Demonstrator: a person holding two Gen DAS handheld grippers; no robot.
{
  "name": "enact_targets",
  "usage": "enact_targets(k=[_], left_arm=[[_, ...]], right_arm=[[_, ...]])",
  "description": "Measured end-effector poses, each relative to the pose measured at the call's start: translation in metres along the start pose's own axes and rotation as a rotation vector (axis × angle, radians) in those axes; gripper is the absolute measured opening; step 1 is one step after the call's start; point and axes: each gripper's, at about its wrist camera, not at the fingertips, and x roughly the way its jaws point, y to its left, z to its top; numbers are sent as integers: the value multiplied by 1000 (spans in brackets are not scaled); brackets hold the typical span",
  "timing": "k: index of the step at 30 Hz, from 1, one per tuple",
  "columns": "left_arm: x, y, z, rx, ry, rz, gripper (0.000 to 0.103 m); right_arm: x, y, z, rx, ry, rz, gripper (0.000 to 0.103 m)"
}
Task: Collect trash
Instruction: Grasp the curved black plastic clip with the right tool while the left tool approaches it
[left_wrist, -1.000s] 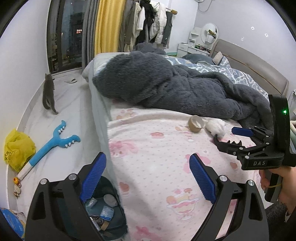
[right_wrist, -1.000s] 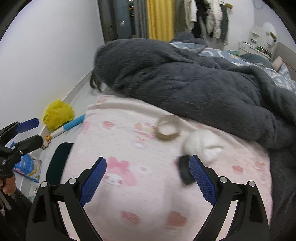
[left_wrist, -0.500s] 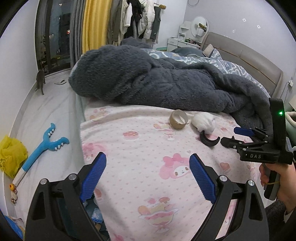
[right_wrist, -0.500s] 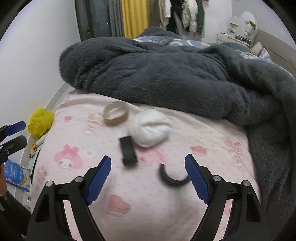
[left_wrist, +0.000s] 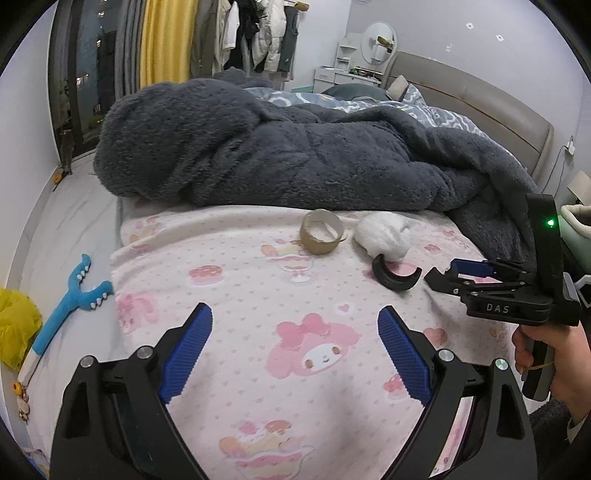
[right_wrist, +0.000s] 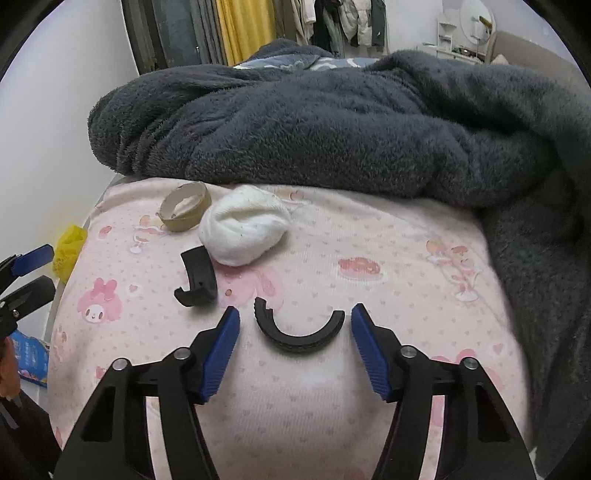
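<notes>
On the pink patterned bed sheet (right_wrist: 369, 295) lie a cardboard tape core (right_wrist: 184, 212), a white crumpled wad (right_wrist: 243, 230) and two black curved plastic pieces. One black piece (right_wrist: 299, 334) lies between the open fingers of my right gripper (right_wrist: 295, 326), untouched. The other black piece (right_wrist: 197, 277) lies just left of it. In the left wrist view the core (left_wrist: 321, 236), the wad (left_wrist: 384, 234) and one black piece (left_wrist: 395, 275) lie ahead, with the right gripper (left_wrist: 443, 275) beside them. My left gripper (left_wrist: 295, 332) is open and empty above the sheet.
A thick dark grey blanket (right_wrist: 332, 110) is piled across the bed behind the trash. On the floor to the left lie a blue toy (left_wrist: 70, 299) and a yellow bag (left_wrist: 14, 328). The headboard (left_wrist: 480, 99) is at the far right.
Both grippers have moved forward over the bed. My right gripper has come down around the black curved piece and its fingers have narrowed. The floor bin has left the left wrist view.
</notes>
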Motion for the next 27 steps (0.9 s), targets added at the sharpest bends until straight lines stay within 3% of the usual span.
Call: enact_targets(k=[8, 19, 27], left_arm=[[17, -22, 7, 30, -5, -43, 93], [43, -60, 18, 125, 16, -118, 92], [68, -77, 20, 156, 53, -170, 82]], right_arm=[[5, -3, -1, -5, 2, 14, 47], [-21, -29, -1, 29, -71, 52, 47], [-35, -48, -3, 51, -107, 73, 47]])
